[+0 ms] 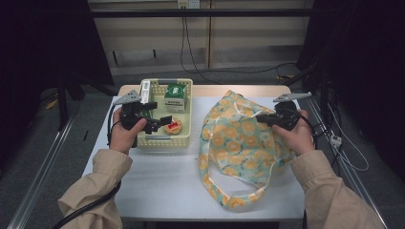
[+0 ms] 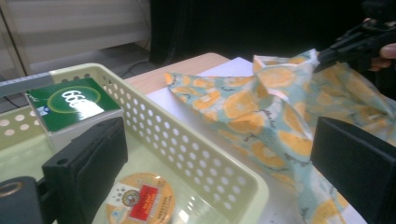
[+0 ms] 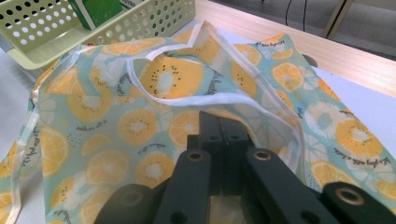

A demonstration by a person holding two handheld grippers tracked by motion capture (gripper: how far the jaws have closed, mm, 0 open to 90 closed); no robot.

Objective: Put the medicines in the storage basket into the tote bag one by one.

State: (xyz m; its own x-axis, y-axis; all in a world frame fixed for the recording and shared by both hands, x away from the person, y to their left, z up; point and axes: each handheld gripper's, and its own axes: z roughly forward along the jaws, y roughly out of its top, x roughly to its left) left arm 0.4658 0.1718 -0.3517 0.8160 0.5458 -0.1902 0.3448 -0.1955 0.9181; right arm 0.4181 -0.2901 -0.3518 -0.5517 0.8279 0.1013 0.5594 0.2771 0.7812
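Jaws of the left gripper point(image 1: 162, 122) stand spread wide with nothing between them, poised over the right part of a pale green perforated basket point(image 1: 187, 133); in the left gripper view one jaw hangs inside the basket and the other beyond its near wall point(image 2: 187, 154), on the side of the fabric bag point(image 2: 261, 116). Directly beneath that gripper lies a small round tub with an orange-and-red lid point(image 2: 142, 200), resting on the basket floor and not touched by either jaw. Toward the basket's far end stands a green-topped box point(image 1: 175, 97), and a narrow white-and-green packet point(image 1: 145, 91) sits along the left wall. Jaws of the right gripper point(image 3: 223, 128) are pressed together on the white-trimmed edge of the bag point(image 3: 140, 116), a light blue cloth printed with orange citrus slices, pinching it at its right side and lifting that part slightly off the counter point(image 1: 162, 181). That bag lies just beside the basket on the right, with its handle loop point(image 1: 239, 195) trailing toward the near edge of the white sheet covering the counter. Each hand point(image 1: 125, 136) grips its tool from below, with beige sleeves point(image 1: 95, 186) entering from the bottom of the high view.
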